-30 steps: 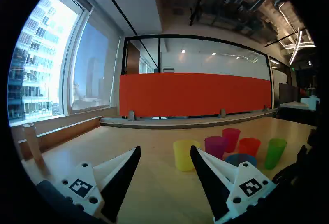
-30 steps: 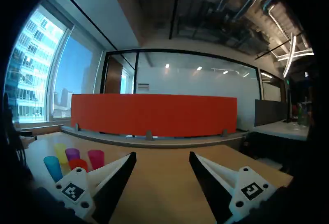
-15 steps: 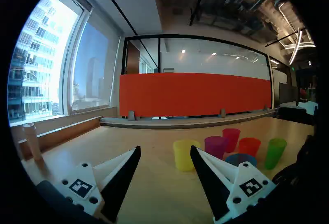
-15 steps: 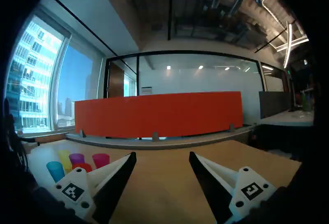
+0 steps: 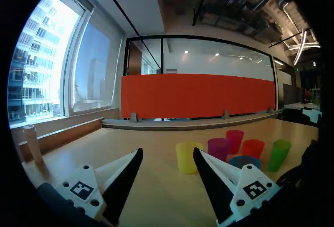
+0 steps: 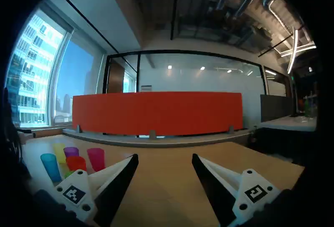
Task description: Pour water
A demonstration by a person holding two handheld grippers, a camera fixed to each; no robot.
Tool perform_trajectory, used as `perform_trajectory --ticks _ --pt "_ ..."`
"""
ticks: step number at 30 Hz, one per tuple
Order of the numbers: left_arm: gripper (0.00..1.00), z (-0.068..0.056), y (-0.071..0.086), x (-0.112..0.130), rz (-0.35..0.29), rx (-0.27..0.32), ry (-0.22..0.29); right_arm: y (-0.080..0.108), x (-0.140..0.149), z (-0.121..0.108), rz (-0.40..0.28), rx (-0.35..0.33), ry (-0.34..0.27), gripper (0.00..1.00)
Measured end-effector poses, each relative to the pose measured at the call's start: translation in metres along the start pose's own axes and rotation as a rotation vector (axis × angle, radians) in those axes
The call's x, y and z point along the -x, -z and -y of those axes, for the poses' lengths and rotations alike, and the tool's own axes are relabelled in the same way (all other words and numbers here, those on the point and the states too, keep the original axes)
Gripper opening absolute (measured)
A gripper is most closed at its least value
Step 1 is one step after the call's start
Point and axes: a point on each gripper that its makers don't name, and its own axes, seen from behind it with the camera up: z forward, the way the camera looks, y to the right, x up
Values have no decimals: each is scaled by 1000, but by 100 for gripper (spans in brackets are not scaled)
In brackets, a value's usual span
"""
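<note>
"So, how does the left gripper (image 5: 167,172) stand?"

"Spread wide, with nothing between its two fingers (image 5: 123,179). It hangs low over a pale wooden table (image 5: 137,141) and grips nothing."

"And the cups?"

"Six plastic cups stand upright in a loose cluster on the table, ahead of that gripper and a little to the right of its gap. The yellow cup (image 5: 186,157) is nearest the gap and shows between the fingertips. Just right of it is the purple cup (image 5: 218,148), its lower edge hidden behind the right-hand finger. The pink cup (image 5: 234,141) is behind that one, and then comes the red cup (image 5: 253,148). The green cup (image 5: 279,155) is farthest to the right. The blue cup (image 5: 244,161) stands in front of the red one, mostly covered by the finger. I can't tell whether any of them holds water."

"What about the right gripper (image 6: 165,177)?"

"It is just as wide apart and just as empty, and it also sits low above the table. In the right gripper view the cluster lies well off to the left, beyond its left-hand finger. The blue cup is the closest to that gripper."

"Anything else around?"

"An orange partition (image 5: 196,95) runs along the table's far edge, with a glass wall behind it. A tall window (image 5: 41,68) looks onto high-rises on the left."
</note>
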Motion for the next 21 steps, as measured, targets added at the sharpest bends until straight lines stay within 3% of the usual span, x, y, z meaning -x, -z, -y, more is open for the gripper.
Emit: perform_trajectory --ticks 21 --pt "89 1 -1 0 0 0 0 -6 22 1 61 5 9 99"
